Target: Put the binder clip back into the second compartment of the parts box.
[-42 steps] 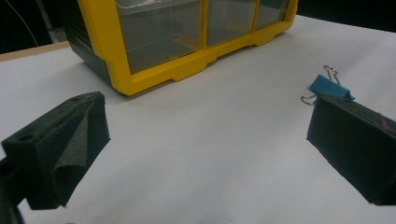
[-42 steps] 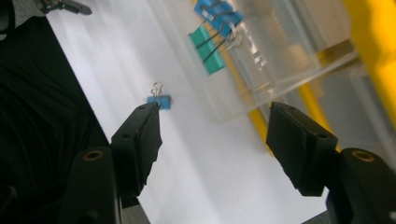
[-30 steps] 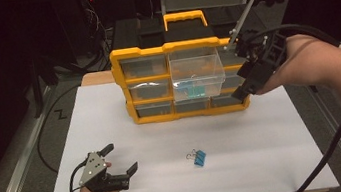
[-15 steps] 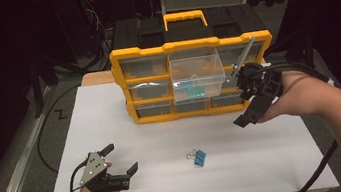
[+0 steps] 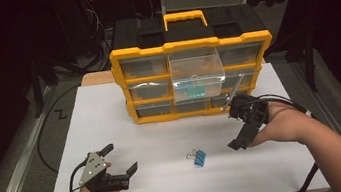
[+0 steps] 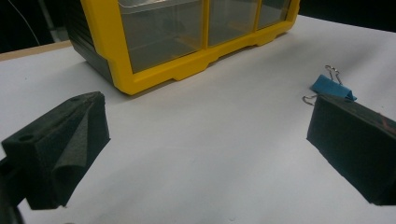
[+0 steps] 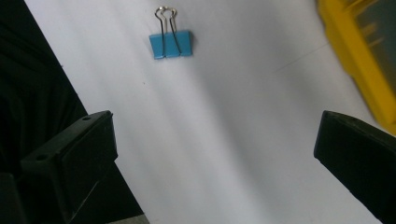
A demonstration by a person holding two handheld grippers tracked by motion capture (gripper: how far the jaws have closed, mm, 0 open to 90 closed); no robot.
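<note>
- A blue binder clip [image 5: 200, 158] lies loose on the white table [image 5: 163, 127], at 6 o'clock from the yellow drawer cabinet [image 5: 195, 78]; not yet picked up.
- The middle clear drawer [image 5: 196, 76] stands pulled out, holding something teal, likely the clip's destination.
- Right gripper [image 5: 241, 127], jaws wide apart, hangs at the clip's 2 o'clock.
- Left gripper [image 5: 117, 165], jaws apart and empty, rests at its 9 o'clock.

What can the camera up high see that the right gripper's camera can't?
High view alone: the whole yellow and black drawer organizer with its middle clear drawer pulled out and blue clips inside, plus the left gripper, open, resting on the white table, and the person's forearms.

Right gripper view alone: a close look at the clip's two wire handles, folded flat over its body, between this gripper's own wide-open black jaws.

Both: the blue binder clip lying loose on the white surface, and the organizer's yellow edge.
</note>
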